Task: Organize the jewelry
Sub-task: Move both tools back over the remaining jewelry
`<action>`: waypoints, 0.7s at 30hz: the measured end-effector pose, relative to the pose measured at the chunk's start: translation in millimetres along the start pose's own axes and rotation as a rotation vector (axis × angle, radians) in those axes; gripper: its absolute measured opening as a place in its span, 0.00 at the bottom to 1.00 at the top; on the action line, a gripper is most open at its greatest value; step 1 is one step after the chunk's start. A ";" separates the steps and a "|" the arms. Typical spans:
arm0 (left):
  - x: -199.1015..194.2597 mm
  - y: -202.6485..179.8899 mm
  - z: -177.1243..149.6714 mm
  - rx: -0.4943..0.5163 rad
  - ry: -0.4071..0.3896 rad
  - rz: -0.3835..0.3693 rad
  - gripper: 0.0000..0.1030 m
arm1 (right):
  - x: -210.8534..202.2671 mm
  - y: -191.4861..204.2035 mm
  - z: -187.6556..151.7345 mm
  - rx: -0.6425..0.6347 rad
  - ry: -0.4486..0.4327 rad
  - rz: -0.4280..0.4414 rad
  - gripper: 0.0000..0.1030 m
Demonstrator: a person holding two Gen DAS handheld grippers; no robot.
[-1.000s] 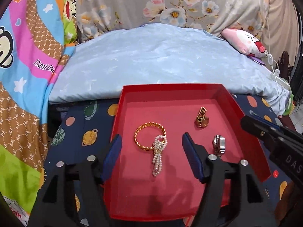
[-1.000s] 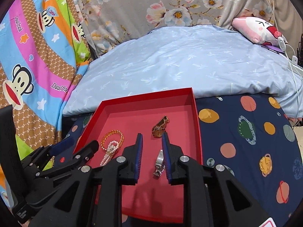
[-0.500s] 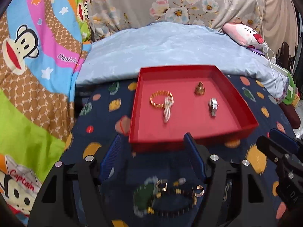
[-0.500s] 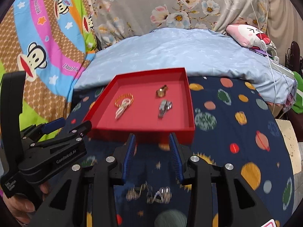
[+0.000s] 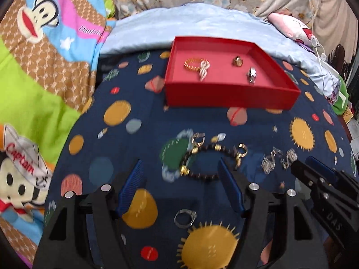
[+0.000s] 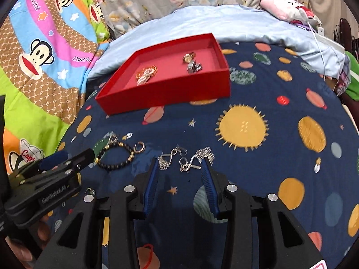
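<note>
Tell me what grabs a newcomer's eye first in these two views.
The bright red tray stands out on the dark planet-print bedspread, with a gold bangle, a gold ring and a silver piece inside. Nearer, loose jewelry lies on the spread: a black beaded bracelet and silver chain earrings. The open left gripper and right gripper hover over them, holding nothing.

The right gripper (image 6: 179, 168) hovers with jaws apart over tangled silver chain earrings (image 6: 186, 158) on the planet-print navy bedsheet (image 6: 258, 168); a black-and-gold beaded bracelet (image 6: 116, 155) lies left; the shallow red cardboard tray (image 6: 166, 94) sits beyond.
</note>
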State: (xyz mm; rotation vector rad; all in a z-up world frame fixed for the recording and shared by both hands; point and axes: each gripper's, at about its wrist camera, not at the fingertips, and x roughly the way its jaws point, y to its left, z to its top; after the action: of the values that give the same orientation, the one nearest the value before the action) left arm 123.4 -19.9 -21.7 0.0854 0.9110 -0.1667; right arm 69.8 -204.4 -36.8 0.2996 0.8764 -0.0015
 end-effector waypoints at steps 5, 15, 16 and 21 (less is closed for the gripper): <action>0.3 10.5 -15.4 -0.004 0.023 0.009 0.65 | 14.4 10.5 -4.8 -0.011 0.030 0.021 0.37; 3.2 30.5 -30.8 -0.031 0.060 0.007 0.65 | 17.6 0.5 2.5 0.034 0.009 -0.028 0.37; 3.5 30.6 -31.5 -0.030 0.062 0.007 0.65 | 18.7 -3.1 3.8 0.041 0.012 -0.034 0.37; 6.7 30.1 -34.3 -0.035 0.076 0.000 0.65 | 27.7 -7.9 6.9 0.038 0.026 -0.059 0.37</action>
State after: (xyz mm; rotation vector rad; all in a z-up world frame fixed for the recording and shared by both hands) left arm 106.1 14.0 -47.9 0.0598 0.9889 -0.1488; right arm 91.8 -210.5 -55.7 0.3102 0.9116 -0.0689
